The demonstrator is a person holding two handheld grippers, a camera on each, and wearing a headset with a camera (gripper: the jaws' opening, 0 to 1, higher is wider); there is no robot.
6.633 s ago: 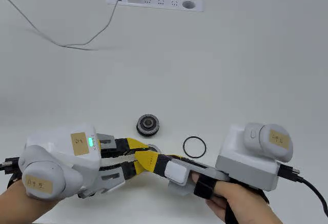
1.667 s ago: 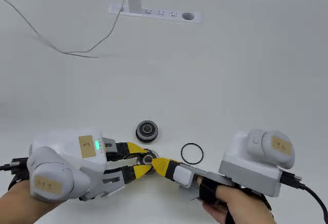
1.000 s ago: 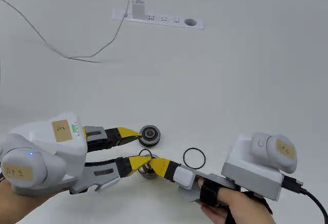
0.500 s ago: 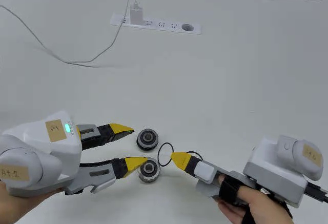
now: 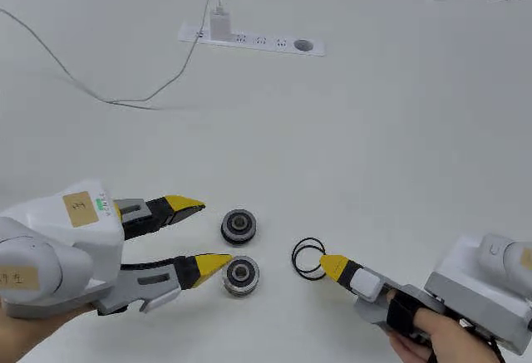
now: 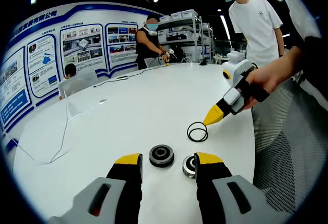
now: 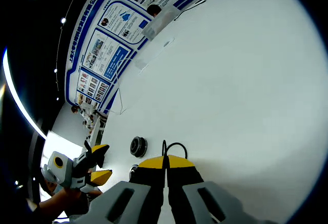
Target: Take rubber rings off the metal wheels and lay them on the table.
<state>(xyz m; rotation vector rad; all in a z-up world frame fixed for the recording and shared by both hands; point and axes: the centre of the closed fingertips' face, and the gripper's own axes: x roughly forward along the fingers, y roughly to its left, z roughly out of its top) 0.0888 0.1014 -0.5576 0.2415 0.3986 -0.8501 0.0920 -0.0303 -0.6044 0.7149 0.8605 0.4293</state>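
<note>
Holding: right gripper (image 5: 331,265) is clenched on a rubber ring (image 7: 165,147), low at the worktop (image 5: 374,130), overlapping a second ring (image 5: 296,251) that seems to lie flat there.
Left gripper (image 5: 214,232): jaws spread, empty.
Near wheel (image 5: 241,276): just off the lower jaw tip; looks like bare metal.
Far wheel (image 5: 239,226): just behind it, apart; the dark rim suggests its ring is still on.
Risk: on release the ring may stay hooked on a jaw or tangle with the other; a nudge from the spread jaws could roll a loose wheel away.
Far: power strip (image 5: 249,41), well apart.
</note>
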